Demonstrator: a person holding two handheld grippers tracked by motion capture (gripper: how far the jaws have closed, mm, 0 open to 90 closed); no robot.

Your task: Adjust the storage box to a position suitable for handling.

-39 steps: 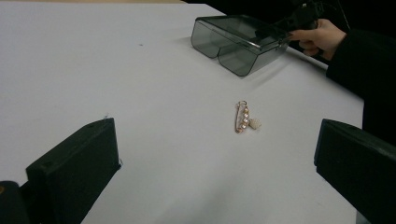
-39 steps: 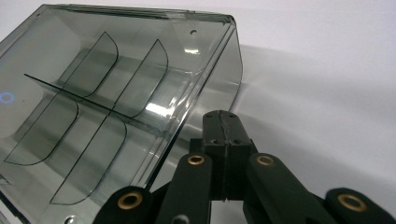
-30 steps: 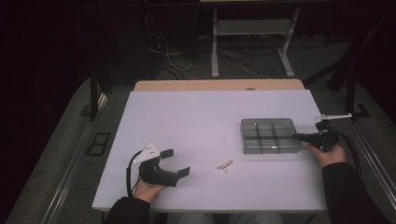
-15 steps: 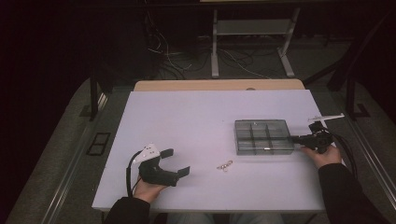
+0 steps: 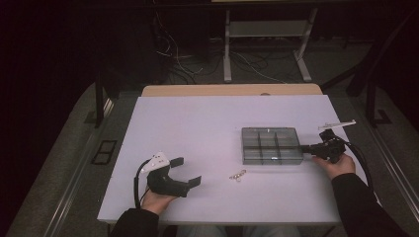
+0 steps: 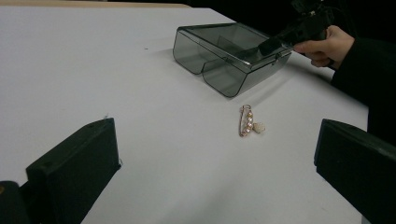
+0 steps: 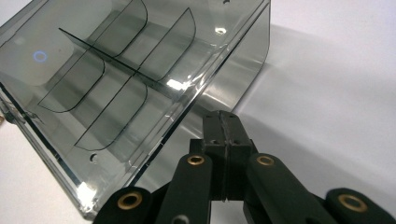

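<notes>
While the closed jaws bear on the box, step in hand: judged to be sliding the smoked clear compartment box (image 5: 271,145) across the white table (image 5: 197,123) toward the brooch, or steadying it there.
Left gripper (image 5: 187,171): well to the left of the box and nearer the person; resting on the table, jaws spread wide, nothing between them.
Pearl brooch (image 5: 237,175): a gilt safety-pin type with small pearls and a pale charm; lies flat near the box's front left corner, apart from it and untouched.
Box: right of the table's middle, flat on its base; six compartments, all look empty; lid seems down, though I cannot tell whether it is latched.
Right gripper (image 5: 302,147): at the box's right wall, jaws pressed together with nothing held; the joined tips touch the lid's edge.
Contact advice: keep the tips low on the wall near its middle. A push near a corner would likely spin the box, and a high push on the lid's lip may tip or pop it.
Pace advice: go slow and level; the plastic looks light and should skate easily on the smooth top.
Risk: the front left corner could run over the brooch, so stop short of it.
Next need (judgement): the lid must be open before the brooch goes in. The left gripper stands ready to pick up the brooch and should close on the pin bar, not on the dangling charm.
</notes>
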